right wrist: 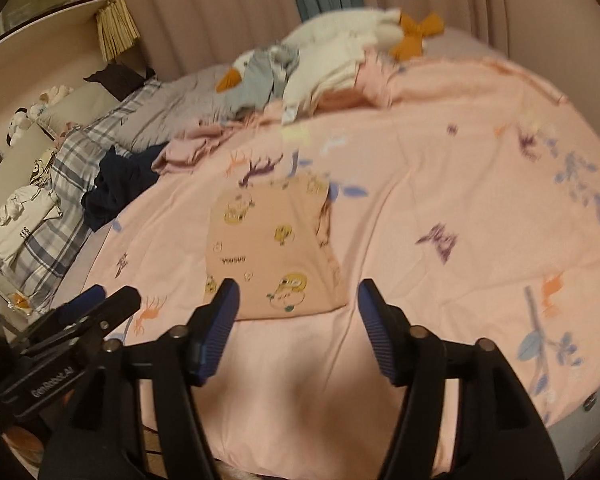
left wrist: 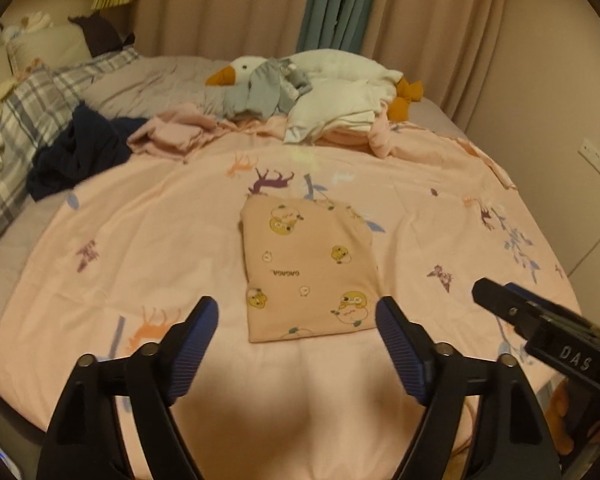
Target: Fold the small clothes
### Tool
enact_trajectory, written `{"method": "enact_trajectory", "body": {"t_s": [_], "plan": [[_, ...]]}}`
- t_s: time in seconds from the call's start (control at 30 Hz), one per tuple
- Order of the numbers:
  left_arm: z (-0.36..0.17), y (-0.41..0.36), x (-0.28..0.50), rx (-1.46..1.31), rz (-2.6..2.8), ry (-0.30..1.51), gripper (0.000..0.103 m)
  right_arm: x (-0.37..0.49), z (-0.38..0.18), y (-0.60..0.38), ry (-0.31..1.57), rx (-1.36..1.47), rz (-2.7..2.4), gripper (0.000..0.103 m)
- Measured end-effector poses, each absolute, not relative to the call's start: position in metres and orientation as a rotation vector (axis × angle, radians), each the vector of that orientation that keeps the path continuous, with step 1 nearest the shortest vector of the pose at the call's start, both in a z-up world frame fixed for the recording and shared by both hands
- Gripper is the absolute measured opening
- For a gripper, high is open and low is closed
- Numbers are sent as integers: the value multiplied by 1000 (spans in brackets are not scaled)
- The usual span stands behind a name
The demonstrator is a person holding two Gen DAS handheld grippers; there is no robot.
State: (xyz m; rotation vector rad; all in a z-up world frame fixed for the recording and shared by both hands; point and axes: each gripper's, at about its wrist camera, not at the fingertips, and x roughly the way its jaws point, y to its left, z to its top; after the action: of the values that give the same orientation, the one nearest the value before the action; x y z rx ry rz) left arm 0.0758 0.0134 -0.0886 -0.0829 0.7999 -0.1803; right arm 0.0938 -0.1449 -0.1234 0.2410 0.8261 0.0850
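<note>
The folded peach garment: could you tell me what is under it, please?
The folded peach garment lies on the pink printed sheet. Whatever is directly beneath it is covered.

both wrist views look down from near, sharing the bed (left wrist: 100, 264) and folded garment (left wrist: 308, 272).

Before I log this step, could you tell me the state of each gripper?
Left gripper: open, holding nothing.
Right gripper: open, holding nothing; the folded garment lies free.

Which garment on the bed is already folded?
The peach duck-print garment, a flat rectangle nearest the camera; the navy and pink ones lie crumpled behind it.
</note>
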Motion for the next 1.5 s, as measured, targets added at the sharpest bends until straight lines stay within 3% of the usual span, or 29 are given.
{"method": "enact_trajectory", "body": {"t_s": [0.13,0.2,0.27,0.83,1.5], "plan": [[-77,20,66,-131,-188,739,100,81,-107,-155,779,264,63,88],[-72,24,64,-151,-186,709,101,77,-102,-156,756,274,57,99],[-67,27,62,-159,-171,697,101,73,-99,-155,739,270,36,102],[-34,24,43,-79,-120,577,102,49,-59,-139,684,149,-25,103],[-34,15,39,-39,-115,580,102,54,-59,-139,699,130,-64,103]]}}
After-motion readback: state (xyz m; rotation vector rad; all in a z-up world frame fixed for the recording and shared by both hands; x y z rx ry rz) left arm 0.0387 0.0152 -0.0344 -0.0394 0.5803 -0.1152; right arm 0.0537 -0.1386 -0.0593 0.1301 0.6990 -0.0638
